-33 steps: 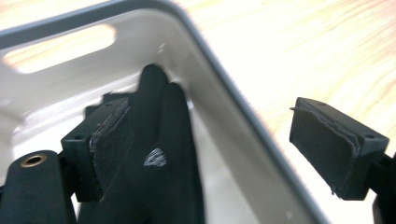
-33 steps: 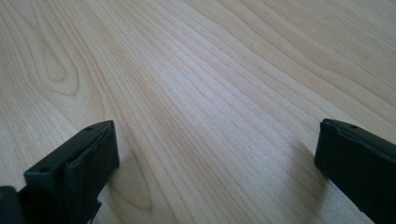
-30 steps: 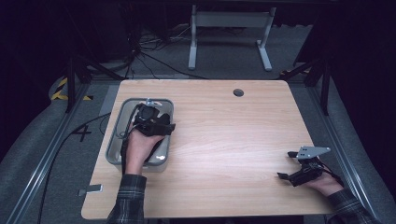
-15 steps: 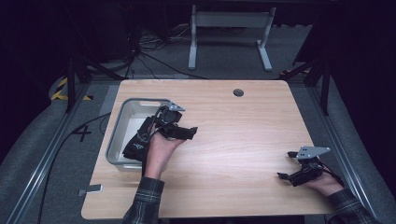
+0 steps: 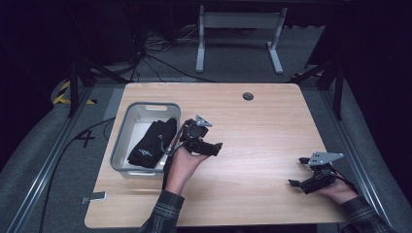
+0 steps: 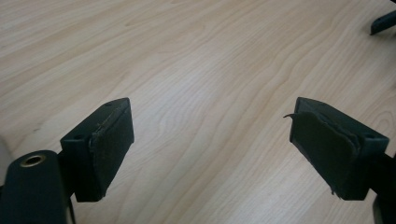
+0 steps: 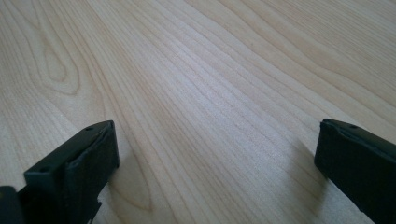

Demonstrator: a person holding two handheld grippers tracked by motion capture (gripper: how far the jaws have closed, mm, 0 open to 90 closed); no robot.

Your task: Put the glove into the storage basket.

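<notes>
High view: a grey bin (image 5: pixel 127 145) at the table's (image 5: pixel 262 126) left holds a black cloth (image 5: pixel 151 141). The left gripper (image 5: pixel 214 148), earlier over the bin, now sits just right of it. Left gripper view: jaws spread, empty. Right gripper (image 7: pixel 215 163) view: jaws spread over bare wood.

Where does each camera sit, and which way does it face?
High view: above the person's side, looking forward and down on the table; both forearms, left gripper beside the grey tray, right gripper.
Left gripper view: along its open jaws at bare wood.
Right gripper view: likewise, low over wood.
All share the table.
</notes>
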